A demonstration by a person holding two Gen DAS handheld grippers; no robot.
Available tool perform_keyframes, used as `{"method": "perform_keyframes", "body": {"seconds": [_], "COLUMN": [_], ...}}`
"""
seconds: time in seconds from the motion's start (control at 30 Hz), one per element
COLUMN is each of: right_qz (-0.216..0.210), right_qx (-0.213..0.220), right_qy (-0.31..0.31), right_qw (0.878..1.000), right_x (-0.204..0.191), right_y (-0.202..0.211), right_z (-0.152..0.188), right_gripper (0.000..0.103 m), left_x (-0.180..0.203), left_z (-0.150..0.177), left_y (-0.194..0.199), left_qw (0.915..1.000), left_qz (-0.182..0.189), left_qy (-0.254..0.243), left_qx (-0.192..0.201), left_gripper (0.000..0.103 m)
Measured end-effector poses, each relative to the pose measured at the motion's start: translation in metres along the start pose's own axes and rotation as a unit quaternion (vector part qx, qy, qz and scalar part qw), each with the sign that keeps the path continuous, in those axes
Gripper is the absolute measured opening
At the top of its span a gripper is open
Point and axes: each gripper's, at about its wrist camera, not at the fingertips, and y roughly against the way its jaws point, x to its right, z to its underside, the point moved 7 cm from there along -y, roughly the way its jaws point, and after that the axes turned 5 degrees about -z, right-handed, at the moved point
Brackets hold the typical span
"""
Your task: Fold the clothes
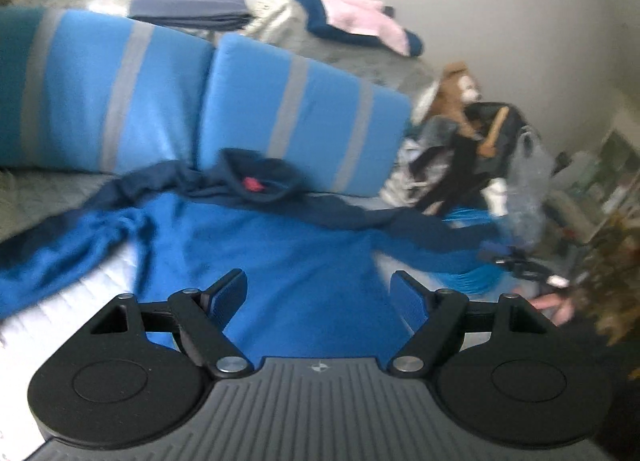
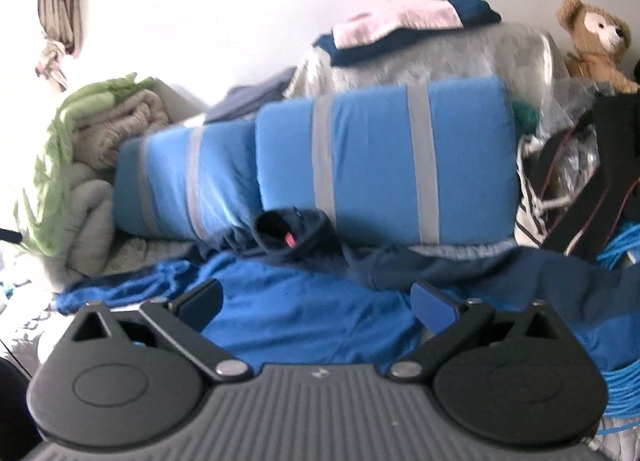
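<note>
The blue shirt is lying spread on the bed, its dark collar resting against the striped pillows (a teddy bear sitting beyond). Both the left tongs and right tongs are hovering wide, gripping nothing.

Each handheld gripper, the left gripper and the right gripper, has a grey ribbed housing flanked by two round black discs. Black linkage arms pivot on silver screws and end in fingers with blue pads.
</note>
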Motion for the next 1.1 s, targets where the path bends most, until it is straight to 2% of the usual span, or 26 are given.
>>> {"method": "perform_keyframes", "body": {"seconds": [0.13,0.23,0.37,0.47,0.6,0.8,0.97,1.1], "right_qz": [-0.012,-0.019,-0.038,-0.056,-0.070,-0.051,-0.028,-0.012], "right_qx": [-0.003,-0.006,-0.005,-0.009,0.004,0.035,0.055,0.053], "right_qy": [0.005,0.021,0.024,0.020,0.028,0.033,0.016,0.016], "right_qw": [1.000,1.000,0.999,0.998,0.997,0.998,0.998,0.998], "right_x": [-0.014,-0.025,-0.038,-0.045,-0.054,-0.056,-0.054,-0.053], "right_y": [0.016,0.023,0.031,0.040,0.062,0.078,0.074,0.058], "right_z": [-0.013,-0.013,-0.014,-0.020,-0.037,-0.061,-0.068,-0.063], "right_gripper": [0.103,0.103,0.103,0.103,0.103,0.103,0.103,0.103], "left_x": [0.025,0.036,0.045,0.060,0.086,0.098,0.084,0.065], "left_z": [0.011,0.021,0.026,0.026,0.020,0.001,-0.003,-0.007], "left_y": [0.003,0.004,0.006,0.017,0.041,0.055,0.033,0.006], "left_qw": [0.9978,0.9982,0.9986,0.9974,0.9980,0.9977,0.9950,0.9895], "left_qz": [0.049,0.047,0.041,0.056,0.064,0.042,-0.028,-0.083], "left_qy": [0.030,0.012,0.021,0.035,-0.005,-0.034,-0.061,-0.075], "left_qx": [-0.033,-0.035,-0.025,-0.027,-0.002,0.041,0.075,0.091], "left_gripper": [0.079,0.079,0.079,0.079,0.079,0.081,0.081,0.081]}}
